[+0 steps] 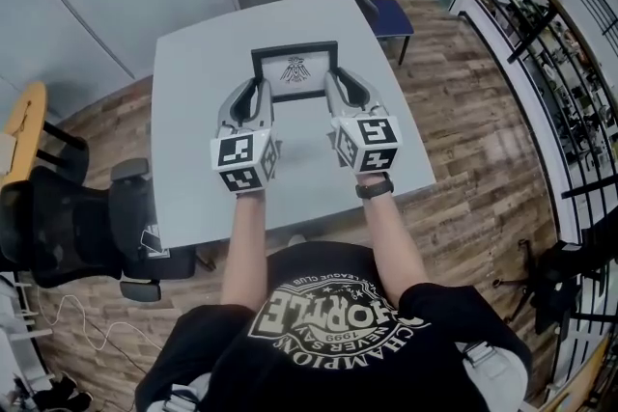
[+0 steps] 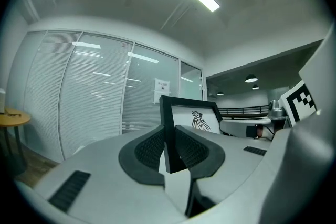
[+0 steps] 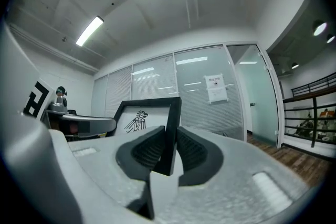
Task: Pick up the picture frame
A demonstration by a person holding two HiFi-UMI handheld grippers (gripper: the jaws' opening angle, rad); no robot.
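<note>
Head view: looked steeply down on a black picture frame (image 1: 295, 72) above the far half of a grey table (image 1: 193, 121). Found it caught from both sides, by the left gripper (image 1: 259, 90) on its left rail and the right gripper (image 1: 333, 87) on its right rail. Judged it clear of the tabletop, though hard to confirm from above.

Left gripper view: showed the left gripper (image 2: 169, 147) with its dark ribbed pads (image 2: 149, 148) closed onto the picture frame's (image 2: 191, 118) left rail near the lower corner. Held it roughly upright, white print with a bird emblem (image 2: 198, 119) in plain sight. Saw no bowing under the clamp.

Right gripper view: mirrored that, with the right gripper (image 3: 170, 147) pinching the right rail low down between its pads (image 3: 191, 150), against a glass partition (image 3: 210, 97) behind.

On handling: judged light and stiff, thin in the rails, probably glazed and so fragile across the face. Took the smooth black rails for slippery, hence the value of ribbed pads. Best gripped on two opposite rails, as here, never on the face. Called for level, matched hands to avoid twisting or dropping it.
</note>
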